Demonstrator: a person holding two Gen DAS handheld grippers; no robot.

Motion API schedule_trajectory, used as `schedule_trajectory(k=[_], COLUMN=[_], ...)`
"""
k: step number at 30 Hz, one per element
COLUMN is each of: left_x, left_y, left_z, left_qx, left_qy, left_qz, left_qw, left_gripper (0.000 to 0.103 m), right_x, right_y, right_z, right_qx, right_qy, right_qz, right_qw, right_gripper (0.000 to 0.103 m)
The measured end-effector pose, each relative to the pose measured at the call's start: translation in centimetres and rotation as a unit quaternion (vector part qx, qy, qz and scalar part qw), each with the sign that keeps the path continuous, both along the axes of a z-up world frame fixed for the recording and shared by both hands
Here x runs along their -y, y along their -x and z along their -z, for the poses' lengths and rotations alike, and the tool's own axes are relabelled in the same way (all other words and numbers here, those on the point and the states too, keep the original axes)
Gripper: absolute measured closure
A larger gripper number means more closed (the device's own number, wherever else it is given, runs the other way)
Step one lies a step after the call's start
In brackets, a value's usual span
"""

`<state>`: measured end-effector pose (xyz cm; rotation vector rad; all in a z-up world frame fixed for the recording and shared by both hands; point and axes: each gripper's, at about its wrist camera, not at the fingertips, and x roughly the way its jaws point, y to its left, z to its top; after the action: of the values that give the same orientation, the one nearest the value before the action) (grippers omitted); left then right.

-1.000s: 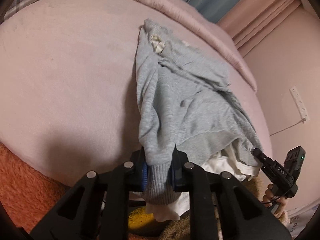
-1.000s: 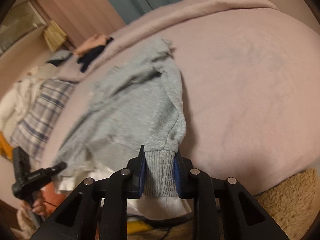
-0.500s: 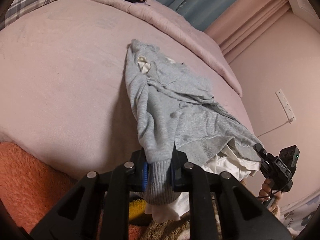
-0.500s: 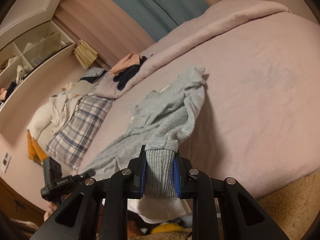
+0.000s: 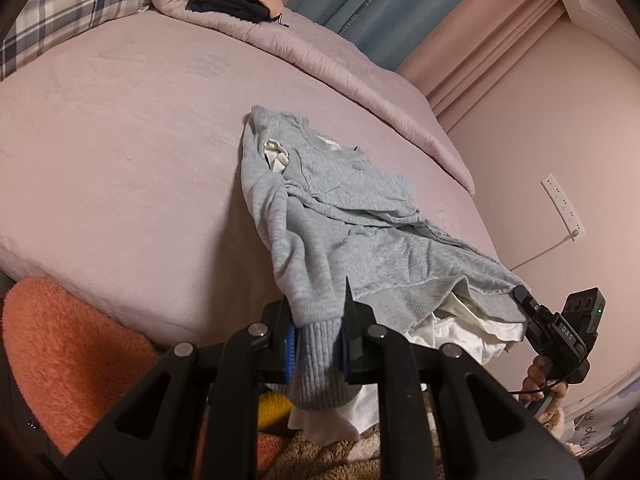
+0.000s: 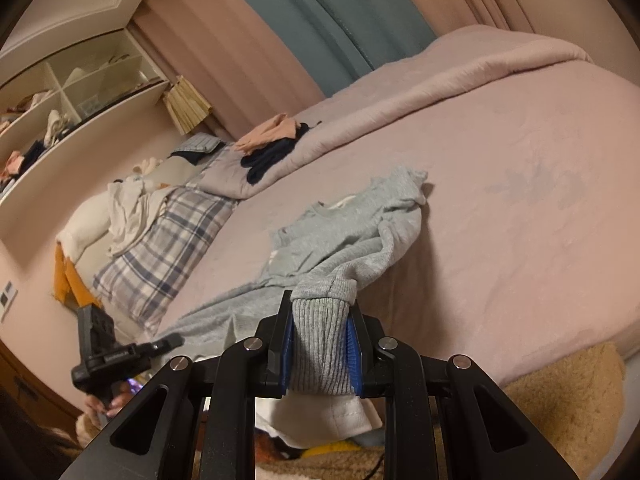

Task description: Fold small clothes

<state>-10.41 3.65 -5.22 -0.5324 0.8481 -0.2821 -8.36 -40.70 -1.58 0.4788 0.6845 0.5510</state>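
Flanking sweater (image 5: 336, 208): plaid pillow (image 5: 60, 12), duvet (image 5: 340, 60).

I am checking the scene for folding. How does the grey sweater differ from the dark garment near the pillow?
The grey sweater is light grey and spread loosely mid-bed; the dark garment is navy or black and bunched on the folded duvet. The sweater's cuffs are clamped by the left gripper and right gripper; the dark garment is untouched. Both lie on the bed.

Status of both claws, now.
Left claw: closed on a ribbed cuff of the grey sweater.
Right claw: closed on the sweater's other ribbed cuff.
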Motion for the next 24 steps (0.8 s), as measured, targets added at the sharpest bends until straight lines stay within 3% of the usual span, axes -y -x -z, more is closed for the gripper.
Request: schedule_trajectory(k=[24], left_x=[0.3], left_y=[-2.6], left_z=[-0.8], left_qx=[0.026], left_qy=[-0.019], left_qz=[0.005], left_qw=[0.9995], left_gripper=[0.087], right_x=[0.4], right_y=[-1.8], right_z=[0.4], right_qx=[-0.004], right_qy=[-0.021], right_qz=[0.006], right_qw=[1.0], right_gripper=[0.079])
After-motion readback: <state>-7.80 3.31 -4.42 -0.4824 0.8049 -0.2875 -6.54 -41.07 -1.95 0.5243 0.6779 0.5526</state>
